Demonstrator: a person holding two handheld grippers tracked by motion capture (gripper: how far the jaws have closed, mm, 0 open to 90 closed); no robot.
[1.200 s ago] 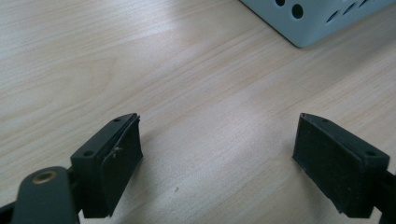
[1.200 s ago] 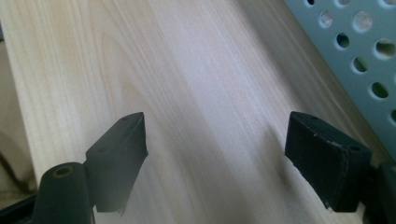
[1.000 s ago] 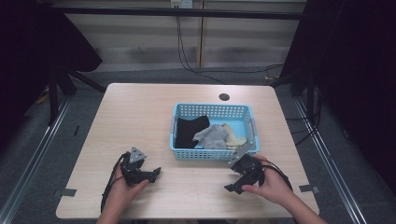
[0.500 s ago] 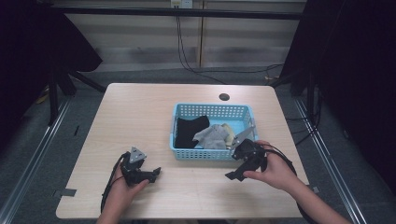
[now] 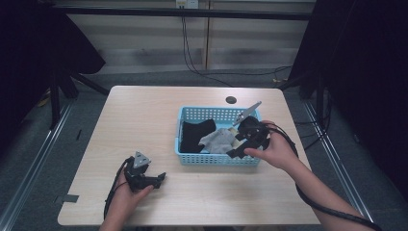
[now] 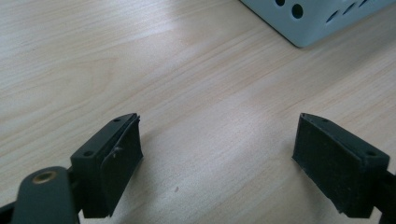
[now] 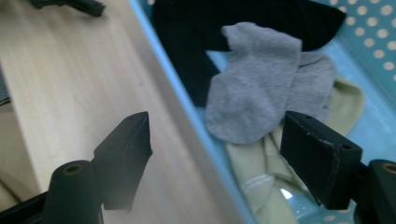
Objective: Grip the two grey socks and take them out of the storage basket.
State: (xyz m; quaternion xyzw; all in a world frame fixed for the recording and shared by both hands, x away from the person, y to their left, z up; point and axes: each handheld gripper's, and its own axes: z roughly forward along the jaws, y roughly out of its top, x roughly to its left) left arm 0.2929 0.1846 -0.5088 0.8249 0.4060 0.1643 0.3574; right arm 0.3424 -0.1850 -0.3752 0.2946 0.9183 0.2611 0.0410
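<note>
The right gripper (image 5: pixel 240 147) hangs over the lower right part of the blue basket (image 5: pixel 192 159), right of the frame's centre in the high view. Its jaws are spread wide and grip nothing. In the right gripper view they straddle the basket's near rim (image 7: pixel 187 116): one jaw stands over the bare table (image 7: pixel 70 84) at lower left, the other over the socks at lower right. Between them lies the grey sock (image 7: pixel 261 88), resting on a pale yellow sock (image 7: pixel 261 177) with a black sock (image 7: pixel 196 42) beyond it toward the top of the frame. Whether a jaw touches the cloth I cannot tell. The right hand (image 5: pixel 274 149) reaches in from the lower right, forearm angled up and leftward, the gripper tilted down into the basket.

The left gripper (image 5: pixel 156 180) sits low on the table at lower left in the high view, held by the left hand (image 5: pixel 126 192). Its jaws also stand wide apart and empty, with only bare wood between them, and the basket's corner (image 6: pixel 317 23) at the upper right of the left gripper view.
</note>
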